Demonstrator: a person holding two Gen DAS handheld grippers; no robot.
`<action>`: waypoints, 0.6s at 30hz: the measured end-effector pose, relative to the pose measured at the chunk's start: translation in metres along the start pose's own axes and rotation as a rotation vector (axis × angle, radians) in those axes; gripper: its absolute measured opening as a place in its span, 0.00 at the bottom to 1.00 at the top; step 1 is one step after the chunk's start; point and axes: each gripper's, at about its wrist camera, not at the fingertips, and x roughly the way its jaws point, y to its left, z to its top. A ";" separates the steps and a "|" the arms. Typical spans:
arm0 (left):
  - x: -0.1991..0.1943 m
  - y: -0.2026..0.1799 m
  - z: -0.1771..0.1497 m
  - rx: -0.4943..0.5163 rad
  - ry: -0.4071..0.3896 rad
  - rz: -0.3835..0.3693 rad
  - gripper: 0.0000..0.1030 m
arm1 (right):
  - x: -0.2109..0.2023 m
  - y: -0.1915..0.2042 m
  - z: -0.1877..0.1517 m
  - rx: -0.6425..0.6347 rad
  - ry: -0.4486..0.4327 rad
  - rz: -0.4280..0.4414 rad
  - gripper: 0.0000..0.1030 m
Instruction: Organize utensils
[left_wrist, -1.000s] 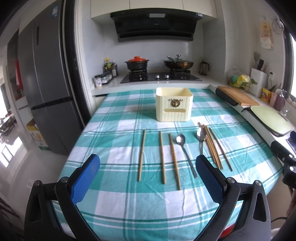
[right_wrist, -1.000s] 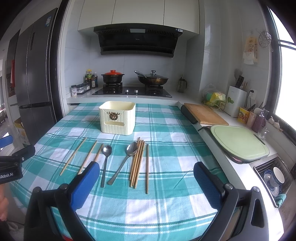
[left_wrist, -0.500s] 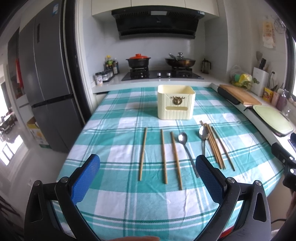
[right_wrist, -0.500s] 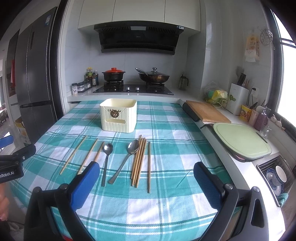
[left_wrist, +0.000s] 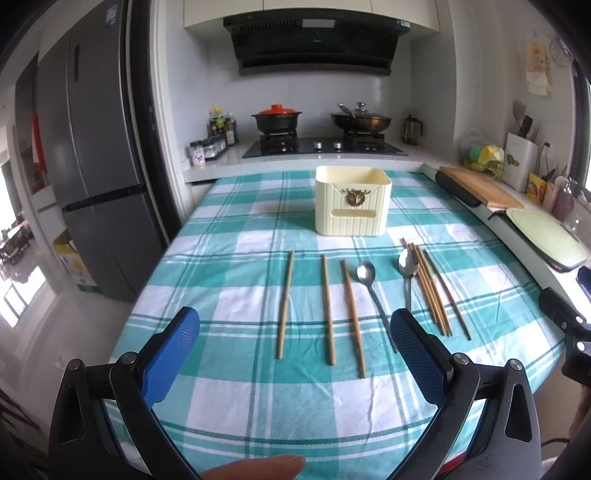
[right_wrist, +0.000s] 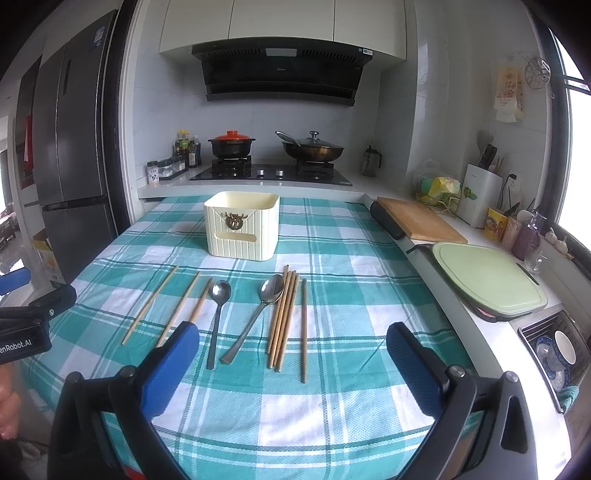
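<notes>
A cream utensil holder (left_wrist: 352, 201) (right_wrist: 242, 229) stands upright on the teal plaid table (left_wrist: 236, 236). In front of it lie three separate wooden chopsticks (left_wrist: 327, 308) (right_wrist: 181, 308), two metal spoons (left_wrist: 373, 295) (right_wrist: 258, 314), and a bunch of several chopsticks (left_wrist: 430, 291) (right_wrist: 284, 314). My left gripper (left_wrist: 295, 350) is open and empty, above the table's near edge before the separate chopsticks. My right gripper (right_wrist: 291, 362) is open and empty, near the bunched chopsticks and spoons.
A stove with a red-lidded pot (left_wrist: 277, 118) and a wok (left_wrist: 360, 120) is behind the table. A wooden board (right_wrist: 419, 221) and a green board (right_wrist: 487, 275) lie on the right counter. A fridge (left_wrist: 85, 184) stands left. A sink with dishes (right_wrist: 557, 350) is at right.
Both grippers have risen and eased back a little, so the table sits lower in both views. A fingertip now shows at the bottom of the left wrist view. The utensils have not moved.
</notes>
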 end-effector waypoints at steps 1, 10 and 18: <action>0.000 0.000 0.000 -0.001 0.000 0.001 1.00 | 0.000 0.000 0.000 -0.001 0.001 0.003 1.00; -0.002 -0.004 0.000 -0.001 -0.006 0.002 1.00 | 0.000 0.002 -0.001 -0.003 -0.004 0.008 1.00; -0.005 -0.006 0.001 0.009 -0.012 -0.009 1.00 | 0.000 0.002 -0.001 -0.007 -0.001 0.012 1.00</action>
